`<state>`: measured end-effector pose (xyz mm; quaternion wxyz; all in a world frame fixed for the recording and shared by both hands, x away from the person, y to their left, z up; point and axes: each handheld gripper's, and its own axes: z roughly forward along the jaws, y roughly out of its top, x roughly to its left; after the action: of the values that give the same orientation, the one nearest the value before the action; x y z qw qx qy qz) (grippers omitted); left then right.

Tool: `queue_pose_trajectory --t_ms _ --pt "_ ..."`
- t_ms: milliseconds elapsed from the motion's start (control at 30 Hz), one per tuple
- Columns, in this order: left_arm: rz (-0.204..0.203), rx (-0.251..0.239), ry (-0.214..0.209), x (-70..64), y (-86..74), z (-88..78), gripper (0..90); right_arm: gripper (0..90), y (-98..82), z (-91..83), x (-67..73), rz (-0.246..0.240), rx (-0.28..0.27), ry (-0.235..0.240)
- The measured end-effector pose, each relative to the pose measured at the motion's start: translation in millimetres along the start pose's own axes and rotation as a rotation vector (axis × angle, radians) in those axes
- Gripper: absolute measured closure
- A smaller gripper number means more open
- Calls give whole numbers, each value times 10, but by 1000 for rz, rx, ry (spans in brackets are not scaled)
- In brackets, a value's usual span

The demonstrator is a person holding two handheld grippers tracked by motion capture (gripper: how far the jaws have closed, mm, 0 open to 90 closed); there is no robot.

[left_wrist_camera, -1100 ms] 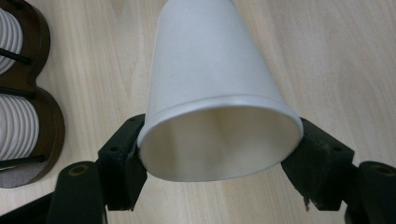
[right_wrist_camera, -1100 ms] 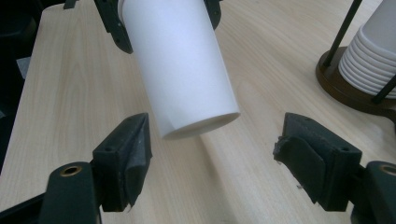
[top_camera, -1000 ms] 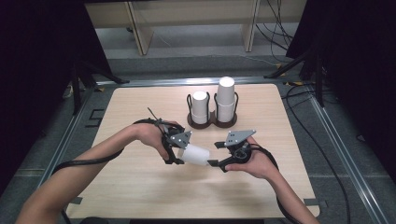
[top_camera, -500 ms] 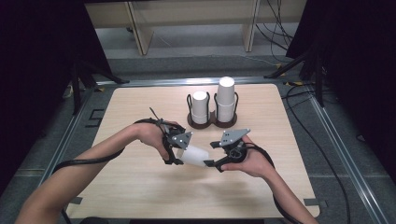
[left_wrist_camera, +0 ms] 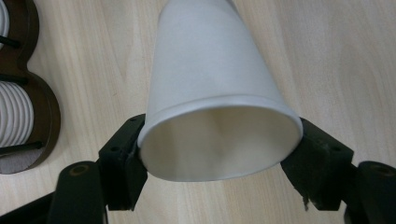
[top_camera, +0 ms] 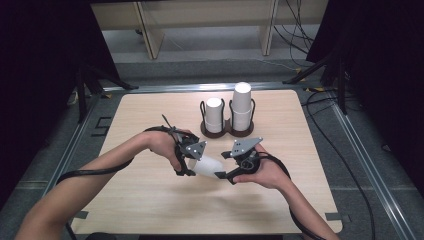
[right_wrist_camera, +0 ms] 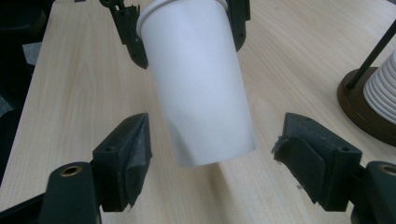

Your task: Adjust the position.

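White paper cup (top_camera: 207,165) lies tilted above the table (top_camera: 150,200), at the high view's centre. Left gripper (top_camera: 189,161) pinches its rim; right gripper (top_camera: 223,172) has its 2 jaws spread around its base, apart from it.

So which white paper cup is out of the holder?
The single white paper cup clamped at its rim in the left gripper; the others sit stacked in the dark wooden holder.

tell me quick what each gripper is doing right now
Left gripper: shut on the white paper cup at its rim.
Right gripper: open, tongs either side of the cup's base, not touching.
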<state>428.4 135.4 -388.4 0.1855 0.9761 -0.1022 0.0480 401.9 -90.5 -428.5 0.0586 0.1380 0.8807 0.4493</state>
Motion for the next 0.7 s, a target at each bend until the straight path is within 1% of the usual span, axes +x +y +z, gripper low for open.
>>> queue_pose_trajectory --t_ms 33,67,133,200,267,300,333,367,400,433,467,567,600,633,700 --pt "2 6 -1 -1 2 1 279 256 4 6 5 1 -2 -3" --pt "3 9 2 0 5 3 279 256 11 8 -1 -10 -2 -5" --pt "4 10 -1 -2 9 11 279 256 21 21 8 -5 -3 1" --pt "6 18 -5 -2 18 16 279 256 36 35 6 -24 3 3" --pt "7 19 -1 -3 27 19 280 256 50 48 21 -14 10 4" --pt "9 19 -1 -1 33 19 280 255 57 58 25 -17 12 8" --pt "8 19 -2 -1 37 18 280 256 68 64 13 -38 9 1" --pt "10 21 -2 1 43 14 280 255 83 74 30 -21 18 8" --pt "9 18 -1 3 47 14 280 255 83 74 30 -21 18 8" --pt "9 19 -1 5 51 11 280 255 92 82 15 -46 16 3" --pt "8 21 -1 7 55 8 280 254 98 91 15 -51 18 5" --pt "7 27 0 5 63 1 280 253 116 110 19 -55 29 5" --pt "5 28 -2 1 64 0 280 253 119 117 23 -49 34 10" --pt "6 27 -2 0 66 -1 280 253 126 122 7 -77 27 -5" --pt "7 29 -5 -3 67 -1 280 250 130 122 13 -64 33 -5"
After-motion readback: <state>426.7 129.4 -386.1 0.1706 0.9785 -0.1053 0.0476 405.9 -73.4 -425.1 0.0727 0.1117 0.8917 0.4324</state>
